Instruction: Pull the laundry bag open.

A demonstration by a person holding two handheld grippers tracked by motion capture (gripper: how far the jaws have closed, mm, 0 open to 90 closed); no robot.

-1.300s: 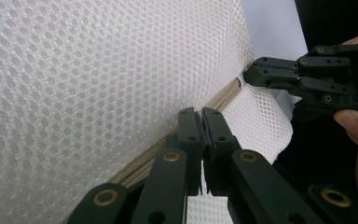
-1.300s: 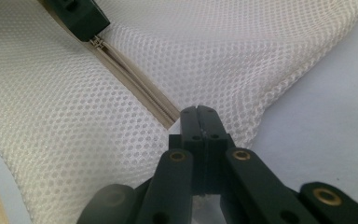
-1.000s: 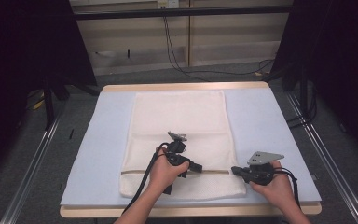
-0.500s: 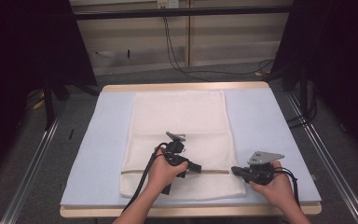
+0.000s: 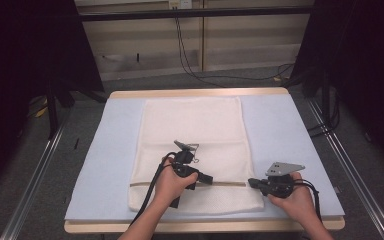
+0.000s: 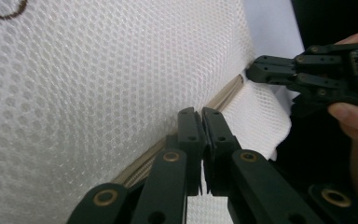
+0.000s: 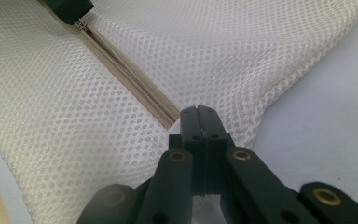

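A white mesh bag (image 5: 195,130) lies flat on the light blue mat (image 5: 290,130), with a beige zipper (image 5: 230,183) running across its near end. My left gripper (image 5: 210,178) sits at about the middle of the zipper line (image 6: 226,93), jaws shut. In the right gripper view its tips (image 7: 77,16) pinch the small metal zipper pull. My right gripper (image 5: 251,183) is at the bag's right edge, shut on the mesh where the zipper (image 7: 130,77) ends. It shows in its own view (image 7: 199,109) and also in the left gripper view (image 6: 254,72).
The mat covers a wooden table whose far edge (image 5: 200,92) shows beyond the bag. Bare mat lies to the left (image 5: 105,150) and right of the bag. Metal rails (image 5: 35,175) run along both sides, and cables (image 5: 195,70) trail on the floor behind.
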